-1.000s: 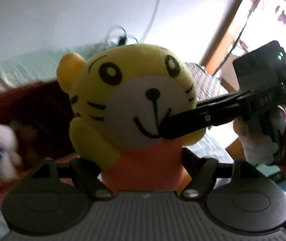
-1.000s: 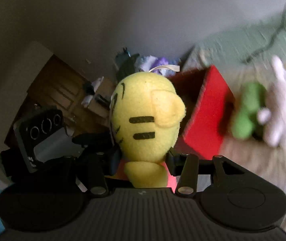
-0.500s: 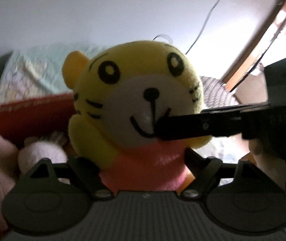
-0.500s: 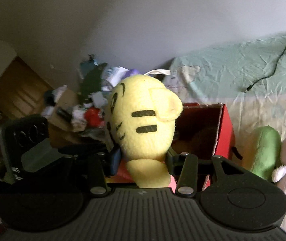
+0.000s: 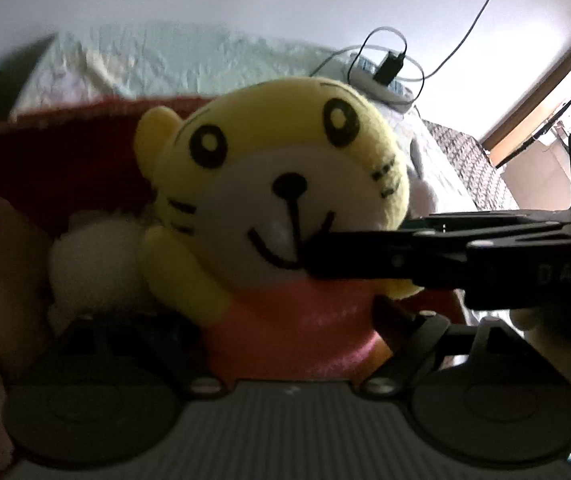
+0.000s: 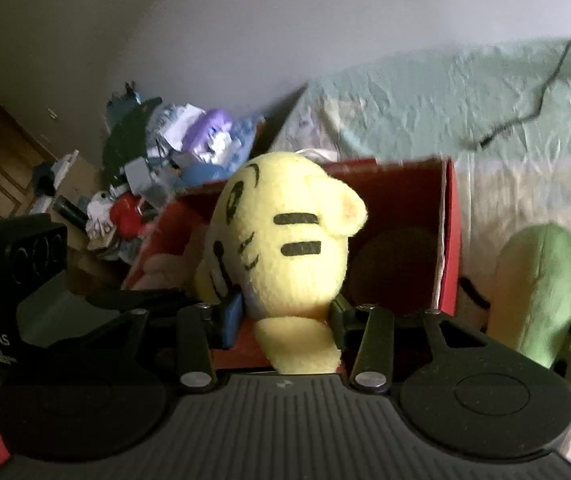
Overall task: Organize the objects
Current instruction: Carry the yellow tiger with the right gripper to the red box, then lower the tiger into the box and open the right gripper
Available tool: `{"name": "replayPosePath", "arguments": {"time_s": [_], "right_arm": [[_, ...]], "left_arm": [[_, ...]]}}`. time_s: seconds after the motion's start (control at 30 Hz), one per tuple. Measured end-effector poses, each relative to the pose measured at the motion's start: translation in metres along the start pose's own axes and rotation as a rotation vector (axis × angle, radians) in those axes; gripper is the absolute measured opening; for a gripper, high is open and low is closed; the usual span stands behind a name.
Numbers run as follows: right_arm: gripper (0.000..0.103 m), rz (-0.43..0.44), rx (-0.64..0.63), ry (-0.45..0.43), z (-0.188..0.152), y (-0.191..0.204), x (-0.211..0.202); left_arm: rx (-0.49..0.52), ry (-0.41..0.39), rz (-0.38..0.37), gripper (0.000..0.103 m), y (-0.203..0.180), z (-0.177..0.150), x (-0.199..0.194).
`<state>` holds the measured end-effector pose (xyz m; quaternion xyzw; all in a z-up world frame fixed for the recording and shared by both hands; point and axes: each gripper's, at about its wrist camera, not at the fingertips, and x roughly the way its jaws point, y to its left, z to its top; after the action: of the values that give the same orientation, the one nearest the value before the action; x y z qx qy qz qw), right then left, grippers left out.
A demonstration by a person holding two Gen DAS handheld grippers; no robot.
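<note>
Yellow plush tiger [image 5: 285, 216] sits clamped in both your grippers: your left gripper [image 5: 293, 332] pinches its pink body, your right gripper [image 6: 285, 316] squeezes its neck. Just beyond the jaws stands the red box [image 6: 449, 240], with a green plush [image 6: 537, 292] right of it on the bed [image 6: 445, 100].

The yellow tiger plush [image 6: 285, 240], high above and beside the red box [image 6: 447, 240] a second ago, now hangs low over its opening, near the plush toys inside [image 5: 93, 256].
</note>
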<state>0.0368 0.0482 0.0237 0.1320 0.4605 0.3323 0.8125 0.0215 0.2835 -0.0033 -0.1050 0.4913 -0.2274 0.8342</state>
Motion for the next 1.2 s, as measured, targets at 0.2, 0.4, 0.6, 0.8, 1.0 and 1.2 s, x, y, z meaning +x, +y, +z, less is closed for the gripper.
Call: {"name": "replayPosePath", "arguments": {"time_s": [0.2, 0.4, 0.6, 0.8, 1.0, 1.2], "right_arm": [[0.049, -0.068, -0.109, -0.010, -0.004, 0.015, 0.006], [0.056, -0.069, -0.103, -0.031, -0.005, 0.013, 0.004], [0.058, -0.100, -0.086, -0.092, -0.011, 0.012, -0.016], [0.047, -0.085, -0.030, -0.184, -0.005, 0.004, -0.034], [0.031, -0.021, 0.086, -0.191, -0.016, -0.008, -0.025], [0.032, -0.013, 0.106, -0.235, -0.035, -0.021, -0.036]], "left_arm": [[0.016, -0.009, 0.051, 0.088, -0.002, -0.012, 0.003], [0.034, -0.016, 0.094, 0.090, -0.005, -0.013, -0.003], [0.017, -0.034, 0.115, 0.090, -0.005, -0.014, -0.015], [0.043, -0.076, 0.139, 0.090, -0.014, -0.014, -0.031], [0.121, -0.071, 0.163, 0.085, -0.022, -0.003, -0.031], [0.195, -0.044, 0.238, 0.088, -0.036, 0.002, -0.012]]}}
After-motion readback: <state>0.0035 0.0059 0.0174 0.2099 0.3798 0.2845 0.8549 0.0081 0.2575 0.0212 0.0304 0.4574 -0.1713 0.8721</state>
